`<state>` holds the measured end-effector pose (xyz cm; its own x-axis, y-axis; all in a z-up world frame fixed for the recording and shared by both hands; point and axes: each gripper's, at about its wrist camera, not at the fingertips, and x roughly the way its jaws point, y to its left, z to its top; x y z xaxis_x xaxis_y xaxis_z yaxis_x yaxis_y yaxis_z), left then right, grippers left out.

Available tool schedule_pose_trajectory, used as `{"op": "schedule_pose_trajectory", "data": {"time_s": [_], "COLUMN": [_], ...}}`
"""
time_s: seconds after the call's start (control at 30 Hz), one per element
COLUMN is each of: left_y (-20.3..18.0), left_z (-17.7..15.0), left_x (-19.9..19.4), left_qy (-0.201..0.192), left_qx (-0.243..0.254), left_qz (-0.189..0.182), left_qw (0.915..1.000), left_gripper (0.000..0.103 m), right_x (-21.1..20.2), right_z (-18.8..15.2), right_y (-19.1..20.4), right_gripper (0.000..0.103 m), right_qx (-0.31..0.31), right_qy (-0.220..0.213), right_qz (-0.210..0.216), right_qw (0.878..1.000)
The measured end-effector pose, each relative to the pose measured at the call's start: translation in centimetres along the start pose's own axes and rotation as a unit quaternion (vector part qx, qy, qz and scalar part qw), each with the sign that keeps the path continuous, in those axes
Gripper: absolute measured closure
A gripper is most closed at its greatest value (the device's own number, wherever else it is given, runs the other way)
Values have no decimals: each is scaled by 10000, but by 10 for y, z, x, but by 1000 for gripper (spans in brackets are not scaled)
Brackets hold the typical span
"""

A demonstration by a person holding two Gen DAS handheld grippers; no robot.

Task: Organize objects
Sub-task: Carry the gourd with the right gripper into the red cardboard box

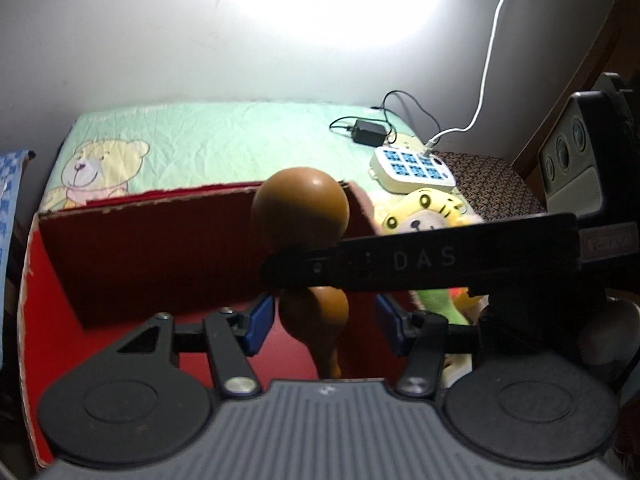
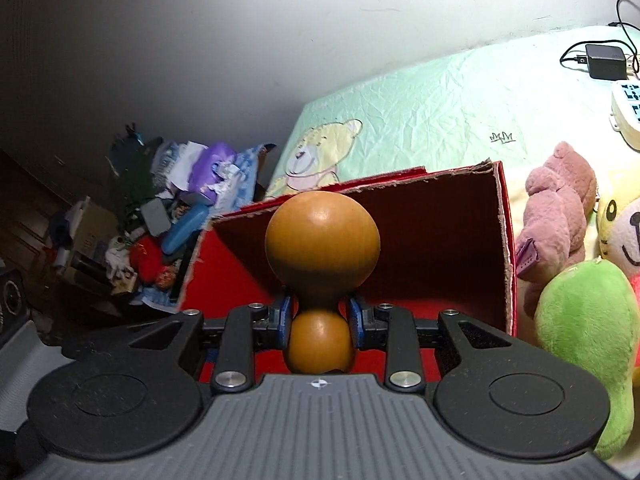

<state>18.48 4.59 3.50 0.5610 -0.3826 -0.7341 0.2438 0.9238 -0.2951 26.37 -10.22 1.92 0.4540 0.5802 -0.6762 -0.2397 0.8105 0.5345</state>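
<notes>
My right tool is clenched on the wooden gourd: the two blue pads press against its narrow waist from either side. The large bulb points away from the camera and the smaller bulb sits close to the tool body. I hold the gourd above the open red cardboard box, in front of its far wall.

My left tool is released. Its blue pads stand apart on either side of the gourd's lower bulb, with a gap on each side and no contact visible. In the left wrist view the black body of the right tool, lettered "DAS", crosses the frame from the right and reaches the gourd at its waist.

The box rests on a bed with a pale green sheet printed with a cartoon bear. To the right of the box lie plush toys: a pink plush bear touching the box's right wall, a yellow tiger plush beside it, and a green plush nearest the camera. Farther right on the bed are a white power strip, a black adapter with its cable, and a white cable rising toward the wall. Left of the bed, the right wrist view shows a pile of mixed clutter.
</notes>
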Motion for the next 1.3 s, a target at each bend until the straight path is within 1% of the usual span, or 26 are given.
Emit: {"op": "schedule_pose_trajectory", "data": {"time_s": [0.03,0.17,0.3,0.4,0.47,0.57,0.6,0.63,0.67,0.73,0.77,0.8,0.9,0.97,1.03,1.1,1.17,1.23,1.3], "left_y": [7,24,38,46,48,52,55,56,55,51,50,50,57,61,65,69,72,74,75], "left_z": [1,-6,-10,-9,-12,-14,-14,-13,-12,-11,-11,-10,-7,-6,-5,-2,-2,-1,-1], "left_x": [8,19,20,21,22,33,36,36,34,35,35,35,36,39,42,45,45,46,49], "left_qy": [91,403,500,559,645,786,840,826,784,748,741,717,701,670,680,762,754,791,846], "left_qx": [-36,-61,46,104,182,310,274,231,229,335,377,377,235,195,156,27,-38,-113,-151], "left_qz": [54,245,354,444,616,1009,1028,984,1068,1466,1637,1702,1714,1872,2013,1879,1868,1888,1949], "left_qw": [9999,9989,9981,9974,9959,9913,9908,9915,9909,9858,9830,9821,9824,9798,9770,9792,9795,9788,9771], "left_gripper": [46,46,46,43,43,44,44,42,39,39,40,39,39,39,38,38,35,33,33], "right_x": [10,39,57,65,72,78,80,81,83,86,86,85,81,75,64,51,42,42,50], "right_z": [-1,0,-1,-1,0,4,5,5,5,6,6,6,6,5,3,4,4,4,2], "right_y": [0,-2,-3,0,0,-1,-3,-4,-3,-4,-4,-5,-6,-4,0,0,-2,-4,-8], "right_gripper": [72,72,72,72,72,70,70,70,70,69,69,68,67,66,66,67,67,70,70], "right_qx": [-72,-309,-492,-590,-564,-513,-454,-450,-476,-457,-433,-416,-366,-294,-192,-57,92,266,467], "right_qy": [90,480,822,993,1161,1269,1318,1351,1404,1487,1493,1496,1481,1387,1168,936,747,739,865], "right_qz": [-186,-698,-1123,-1297,-1443,-1702,-1760,-1785,-1829,-1909,-1916,-1893,-1890,-1868,-1671,-1451,-1211,-1027,-937], "right_qw": [9998,9959,9890,9848,9811,9759,9745,9736,9719,9692,9691,9696,9701,9721,9788,9850,9898,9916,9907]}}
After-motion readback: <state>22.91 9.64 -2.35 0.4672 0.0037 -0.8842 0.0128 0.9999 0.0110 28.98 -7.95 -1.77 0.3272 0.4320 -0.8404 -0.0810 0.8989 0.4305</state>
